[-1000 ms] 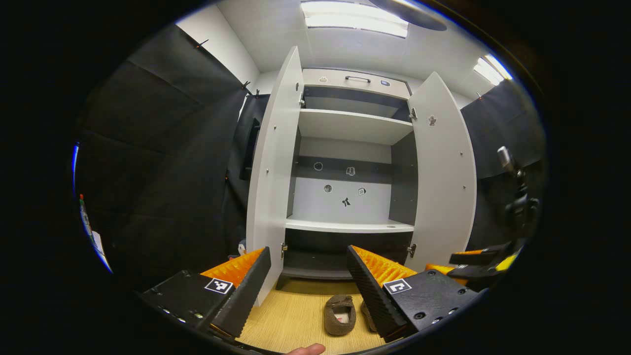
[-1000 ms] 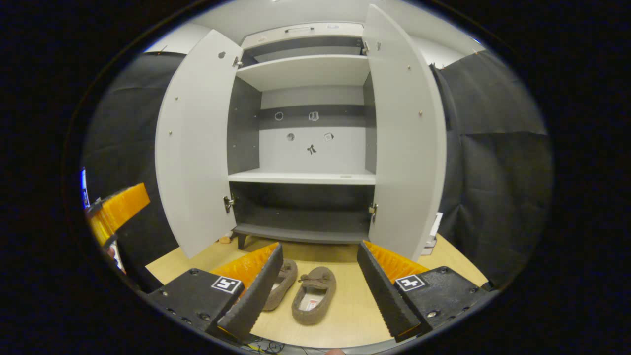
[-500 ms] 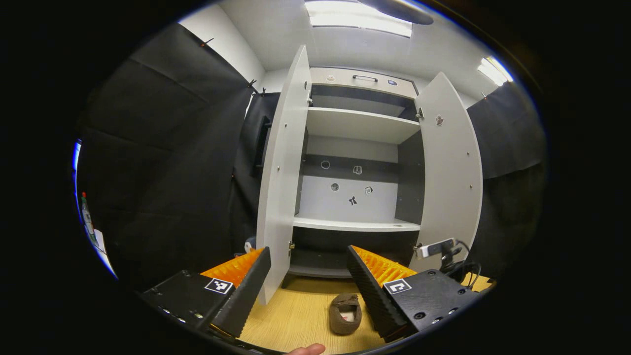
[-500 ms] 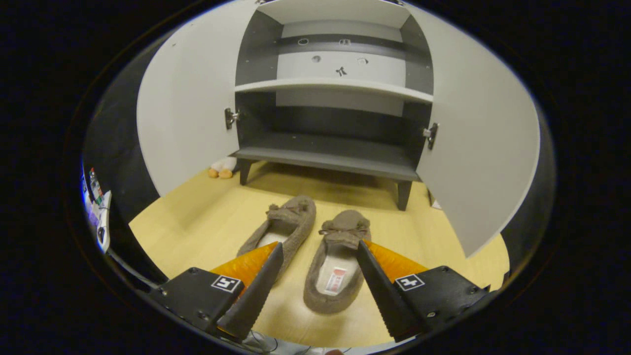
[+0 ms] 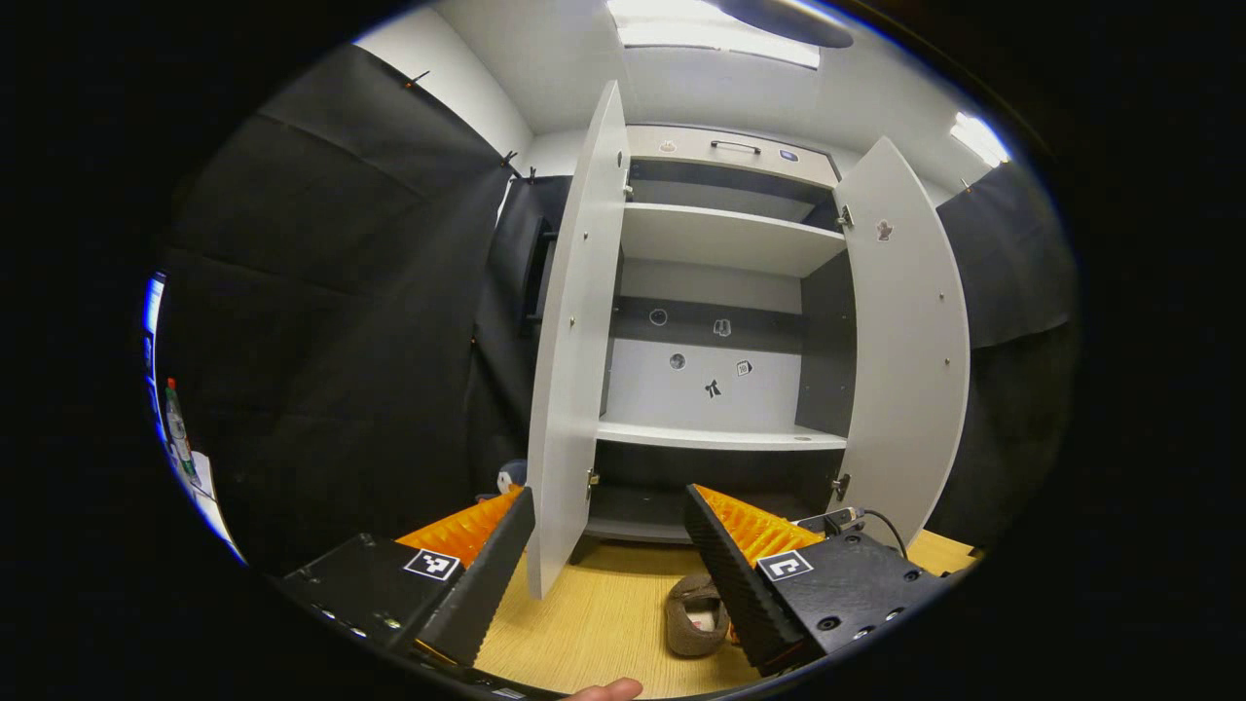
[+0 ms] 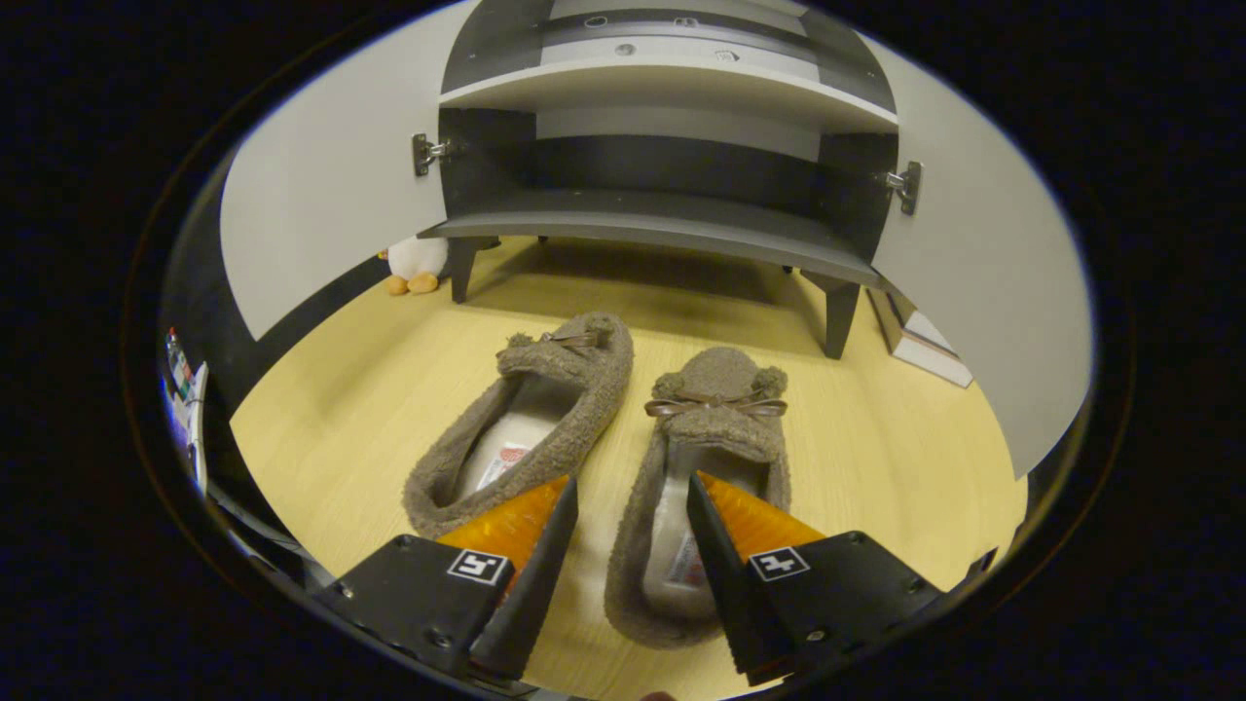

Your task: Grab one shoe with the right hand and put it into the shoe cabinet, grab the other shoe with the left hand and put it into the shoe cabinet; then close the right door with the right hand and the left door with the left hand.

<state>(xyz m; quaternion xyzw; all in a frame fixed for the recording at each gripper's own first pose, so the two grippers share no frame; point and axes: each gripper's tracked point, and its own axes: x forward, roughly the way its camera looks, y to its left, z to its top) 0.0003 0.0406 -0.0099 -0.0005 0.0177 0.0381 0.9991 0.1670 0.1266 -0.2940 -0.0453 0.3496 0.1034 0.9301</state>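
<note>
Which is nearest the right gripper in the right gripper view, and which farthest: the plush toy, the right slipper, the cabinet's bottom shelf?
1. Right slipper: between the right gripper's fingers.
2. Bottom shelf: beyond the slippers, straight ahead.
3. Plush toy: far left, under the open door.

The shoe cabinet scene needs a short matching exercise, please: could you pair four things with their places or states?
Things:
1. right gripper
2. left slipper
3. cabinet doors
4. stuffed toy

Places or states:
A. swung wide open
B. on the floor beside the cabinet leg
C. open, fingers astride the right slipper's near wall
D. lying free on the wooden floor

Pairs: 1-C, 2-D, 3-A, 4-B
</note>
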